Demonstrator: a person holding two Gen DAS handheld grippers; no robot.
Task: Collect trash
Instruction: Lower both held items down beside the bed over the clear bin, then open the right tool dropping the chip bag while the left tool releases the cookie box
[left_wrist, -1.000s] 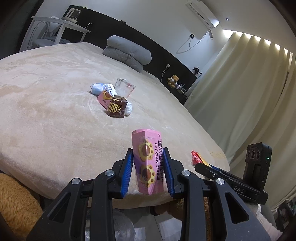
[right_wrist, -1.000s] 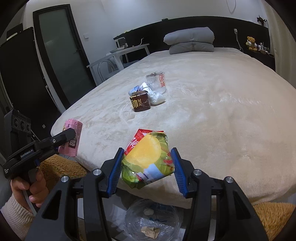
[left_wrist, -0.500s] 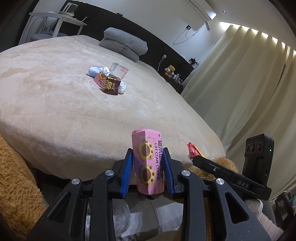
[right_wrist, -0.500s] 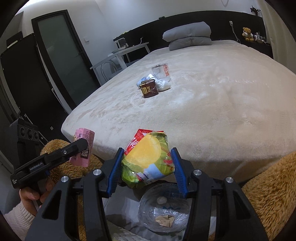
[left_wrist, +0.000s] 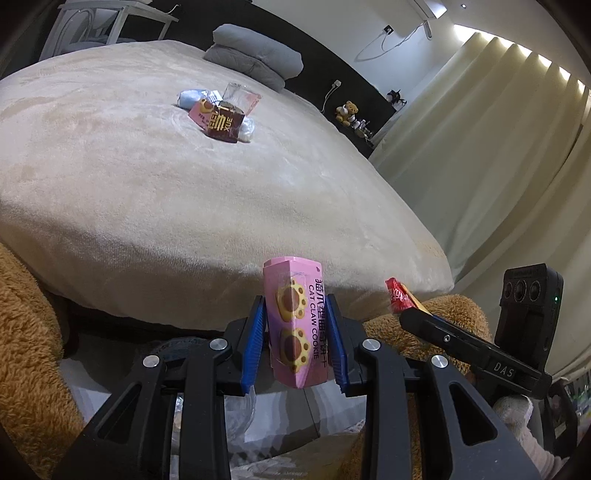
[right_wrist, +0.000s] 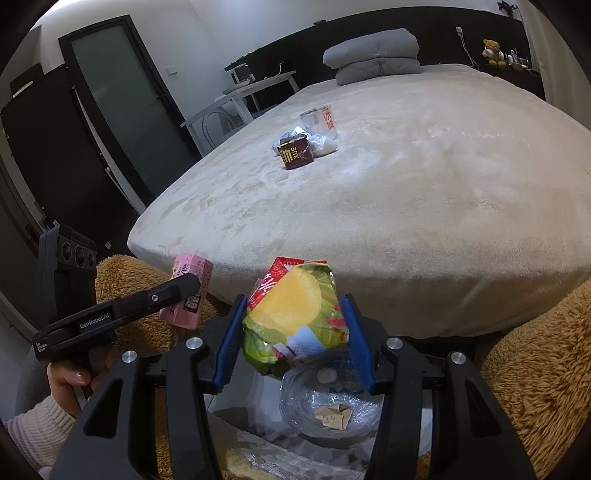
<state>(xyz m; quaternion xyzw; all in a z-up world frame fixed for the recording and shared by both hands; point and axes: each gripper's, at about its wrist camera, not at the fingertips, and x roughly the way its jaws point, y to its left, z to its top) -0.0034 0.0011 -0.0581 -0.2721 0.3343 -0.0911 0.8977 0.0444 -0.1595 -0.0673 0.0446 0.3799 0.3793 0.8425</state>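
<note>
Pink cardboard cookie box (left_wrist: 295, 325) stands upright, clamped between the blue pads of the left hand-held gripper (left_wrist: 295, 345), off the foot of the beige plush bed (left_wrist: 147, 177). Right of it, the right hand-held gripper (right_wrist: 293, 334) is clamped on a crumpled green-and-yellow chip bag (right_wrist: 295, 317) above a clear plastic-lined bin (right_wrist: 328, 402). Remaining trash, a brown carton (right_wrist: 295, 157) and clear plastic cup (right_wrist: 319, 120), lies mid-bed.
</note>
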